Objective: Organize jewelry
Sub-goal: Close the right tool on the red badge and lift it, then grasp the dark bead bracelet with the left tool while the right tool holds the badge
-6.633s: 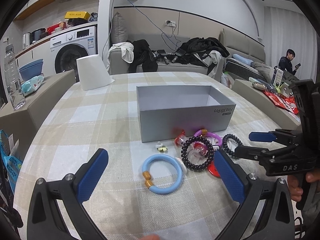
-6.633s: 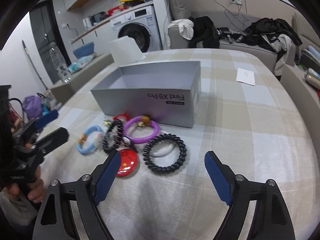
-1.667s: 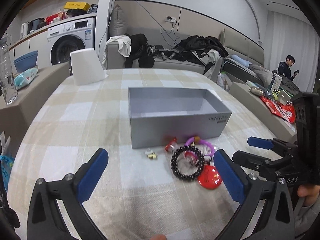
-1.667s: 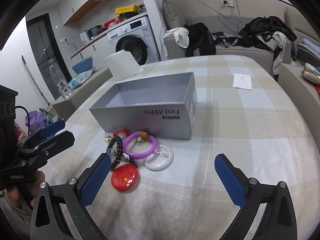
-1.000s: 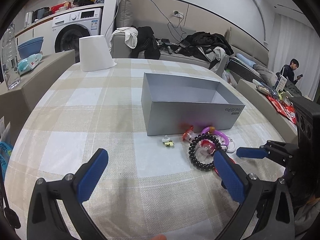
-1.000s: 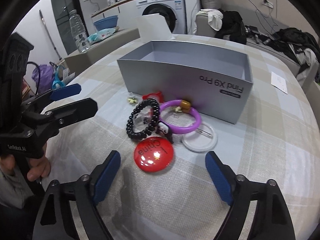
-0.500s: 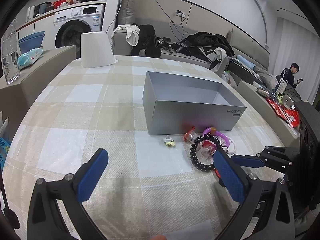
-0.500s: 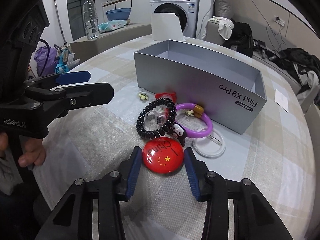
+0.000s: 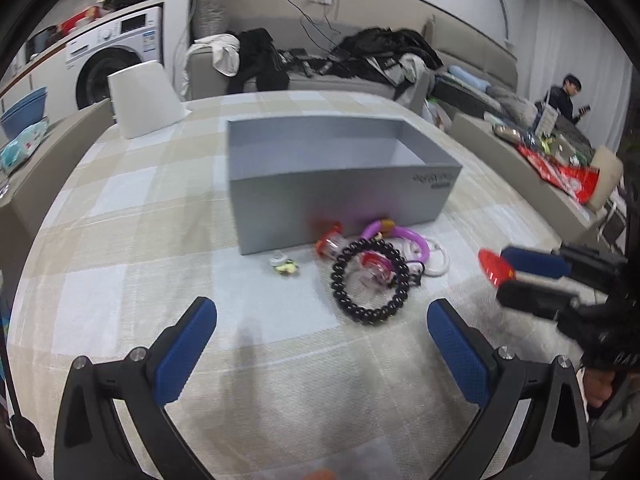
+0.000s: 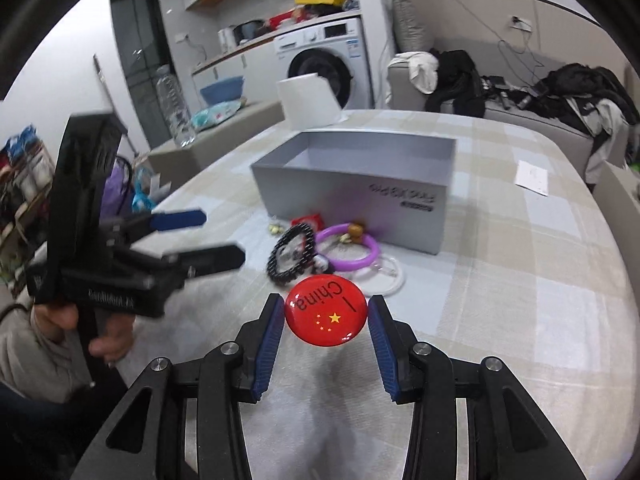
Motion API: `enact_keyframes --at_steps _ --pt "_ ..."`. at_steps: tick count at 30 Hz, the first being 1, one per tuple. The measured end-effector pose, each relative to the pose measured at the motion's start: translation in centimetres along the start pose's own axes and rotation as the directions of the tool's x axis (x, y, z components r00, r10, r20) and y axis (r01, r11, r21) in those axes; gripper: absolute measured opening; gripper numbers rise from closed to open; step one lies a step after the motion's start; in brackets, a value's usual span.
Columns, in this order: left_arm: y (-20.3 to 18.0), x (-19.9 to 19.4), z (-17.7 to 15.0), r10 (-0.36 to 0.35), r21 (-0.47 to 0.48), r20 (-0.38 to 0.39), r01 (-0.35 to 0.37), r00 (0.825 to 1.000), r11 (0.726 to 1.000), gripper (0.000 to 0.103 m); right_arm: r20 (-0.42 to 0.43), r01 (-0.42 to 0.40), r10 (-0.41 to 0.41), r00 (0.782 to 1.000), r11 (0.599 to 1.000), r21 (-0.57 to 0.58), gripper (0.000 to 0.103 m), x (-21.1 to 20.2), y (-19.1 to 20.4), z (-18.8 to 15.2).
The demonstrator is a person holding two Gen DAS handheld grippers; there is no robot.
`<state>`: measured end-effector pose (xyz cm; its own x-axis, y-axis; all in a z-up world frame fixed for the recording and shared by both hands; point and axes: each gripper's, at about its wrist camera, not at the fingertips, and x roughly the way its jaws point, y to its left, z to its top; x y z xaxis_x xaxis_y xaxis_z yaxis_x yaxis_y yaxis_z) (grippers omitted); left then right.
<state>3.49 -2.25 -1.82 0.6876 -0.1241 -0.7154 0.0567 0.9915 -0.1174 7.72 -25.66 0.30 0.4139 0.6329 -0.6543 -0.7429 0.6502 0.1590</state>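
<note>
Before gray box (image 9: 340,188): loose bracelets (image 9: 370,280).

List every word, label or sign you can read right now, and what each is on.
"I China", seen upside down, with yellow stars: red badge held in the right gripper.
White lettering on the left gripper's body: blurred, unreadable.
Dark print on the grey box front wall: blurred in both views, unreadable.
Labels on the washing machine: too small to read.
Print on the white paper slip: too small to read.
</note>
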Motion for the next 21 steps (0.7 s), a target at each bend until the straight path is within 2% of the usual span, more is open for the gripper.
enact_keyframes --at_steps 5,9,17,19,21 --pt "-0.6 1.0 0.5 -0.022 0.047 -0.048 0.024 0.999 0.999 0.101 0.033 0.001 -0.003 0.999 0.998 0.066 0.042 -0.8 -1.5 0.5" --pt "-0.7 1.3 0.8 -0.044 0.068 -0.058 0.048 0.997 0.997 0.089 0.039 -0.002 -0.001 0.999 0.997 0.082 0.042 -1.0 -1.9 0.4" --pt "-1.3 2.0 1.1 -0.069 0.104 -0.089 0.078 0.994 0.992 0.084 0.046 -0.006 0.003 0.999 0.997 0.077 0.042 -1.3 -1.9 0.5" --pt "-1.3 2.1 1.2 -0.073 0.106 -0.092 0.082 0.993 0.991 0.079 0.045 -0.006 0.003 0.999 0.997 0.076 0.042 -1.2 -1.9 0.5" --pt "-1.4 2.3 1.2 -0.075 0.111 -0.101 0.087 0.992 0.990 0.069 0.047 -0.007 0.004 0.999 0.997 0.076 0.042 -1.3 -1.9 0.5"
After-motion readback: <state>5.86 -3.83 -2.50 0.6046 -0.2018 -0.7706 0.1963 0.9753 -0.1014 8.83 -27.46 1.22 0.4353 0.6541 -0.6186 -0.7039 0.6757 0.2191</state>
